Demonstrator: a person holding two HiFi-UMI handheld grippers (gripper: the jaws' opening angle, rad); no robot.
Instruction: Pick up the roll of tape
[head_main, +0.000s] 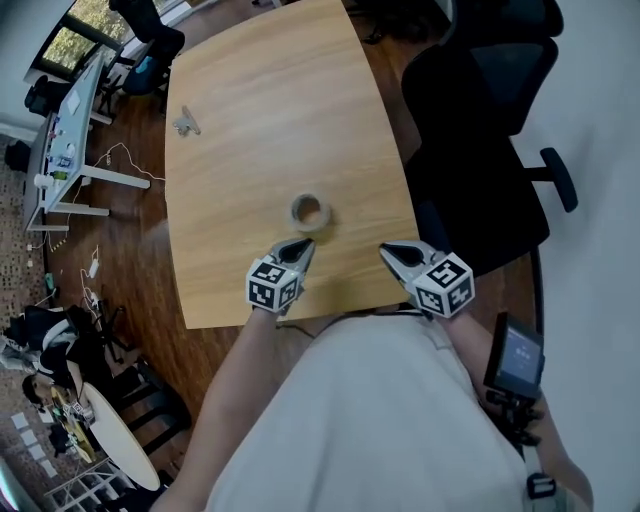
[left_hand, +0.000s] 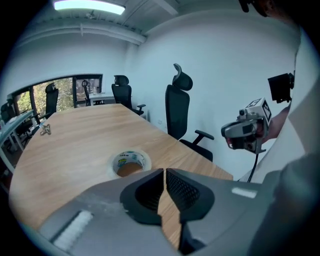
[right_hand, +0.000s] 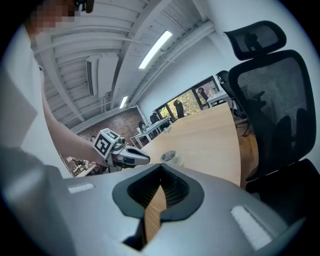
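Roll of tape (head_main: 308, 212) is lying flat, hole up, on the wooden table (head_main: 260, 110), toward the edge nearest the person, with nothing close around it.

Left gripper (head_main: 300, 247) is hovering just short of the roll on the near side, tips angled down at it, not touching. Its jaws are standing apart by only a sliver, with nothing between them.

Right gripper (head_main: 392, 253) is sitting off to the roll's right near the table edge, jaws closed tip to tip and empty.

My read is that the left is doing the approach. That gap is looking far too narrow for any grip, so it needs opening wide before going down. Safest is straddling one wall of the ring, one finger in the hole and one outside, then closing square. A flat roll is probably sliding if nudged, so come in from above rather than pushing.
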